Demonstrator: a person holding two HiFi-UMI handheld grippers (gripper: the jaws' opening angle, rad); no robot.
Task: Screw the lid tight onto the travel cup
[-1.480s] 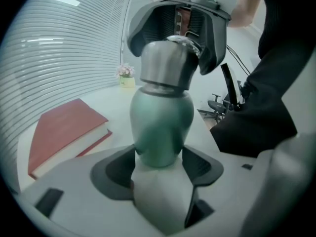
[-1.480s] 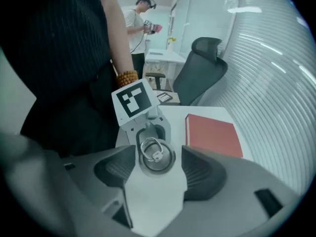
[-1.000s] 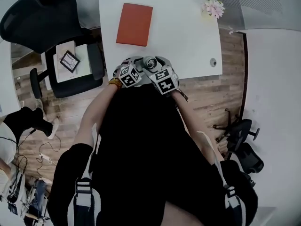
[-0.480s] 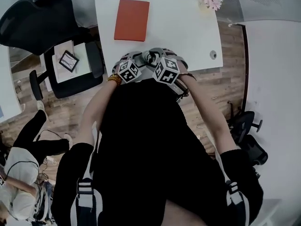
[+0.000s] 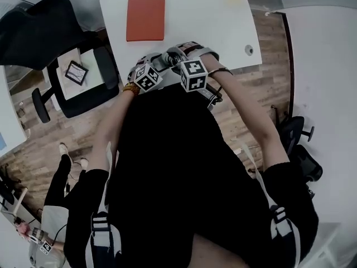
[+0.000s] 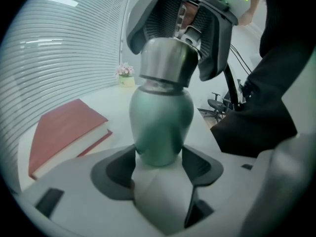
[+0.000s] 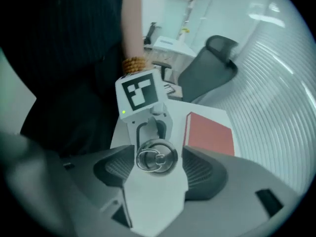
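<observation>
Right tongs (image 7: 157, 158) have rolled round and just eased apart, the lid (image 6: 166, 58) sitting loose between them atop the green travel cup (image 6: 163, 117). Left tongs (image 6: 159, 159) clamp its body by the bench (image 5: 201, 27) edge.

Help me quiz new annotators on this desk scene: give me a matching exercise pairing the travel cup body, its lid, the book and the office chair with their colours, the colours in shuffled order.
Things:
1. travel cup body
2. lid
3. book
4. office chair

Colours:
A. red
B. black
C. green
D. silvery metal

Pairs: 1-C, 2-D, 3-A, 4-B.
</observation>
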